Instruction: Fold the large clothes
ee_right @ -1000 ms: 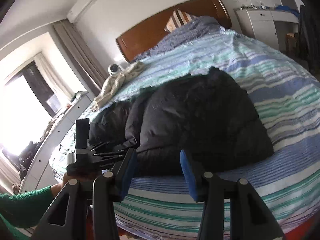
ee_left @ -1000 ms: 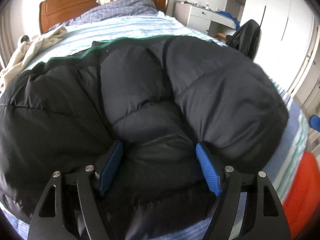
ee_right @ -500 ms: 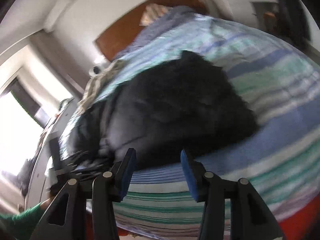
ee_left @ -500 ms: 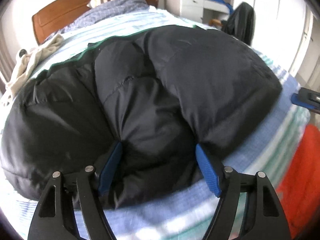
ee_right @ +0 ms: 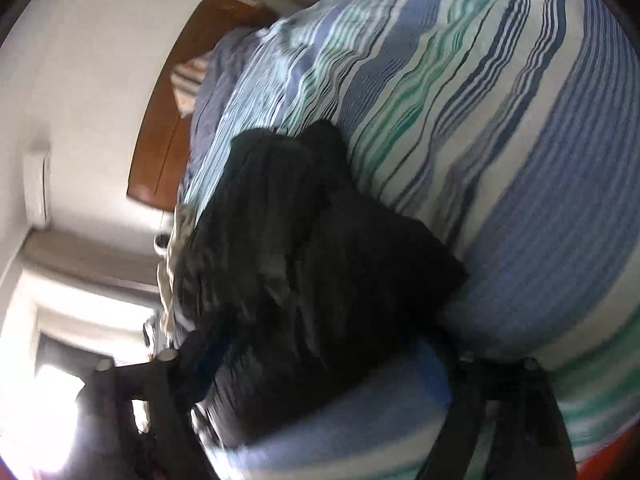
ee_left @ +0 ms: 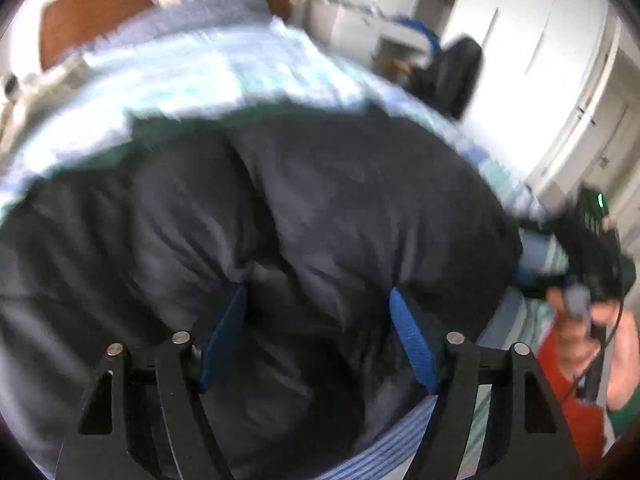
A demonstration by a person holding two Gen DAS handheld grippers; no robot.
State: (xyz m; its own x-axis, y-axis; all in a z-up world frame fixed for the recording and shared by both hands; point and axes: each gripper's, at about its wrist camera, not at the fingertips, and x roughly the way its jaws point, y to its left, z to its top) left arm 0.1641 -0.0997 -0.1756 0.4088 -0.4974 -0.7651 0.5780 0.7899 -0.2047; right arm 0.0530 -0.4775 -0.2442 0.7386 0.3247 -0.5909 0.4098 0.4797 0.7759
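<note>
Gripping a puffy fold of the black padded jacket (ee_left: 320,208), the left hand-held gripper (ee_left: 318,336) has both blue pads pressed into the fabric, and the garment lies bunched on the striped bed (ee_right: 500,140). Over at three o'clock in the left view the person's hand (ee_left: 588,332) carries the right hand-held gripper (ee_right: 320,368), whose jaws have just been opening wide; they straddle the jacket's near edge, released, nothing clamped. Wooden headboard (ee_left: 120,4) sits at eleven o'clock
</note>
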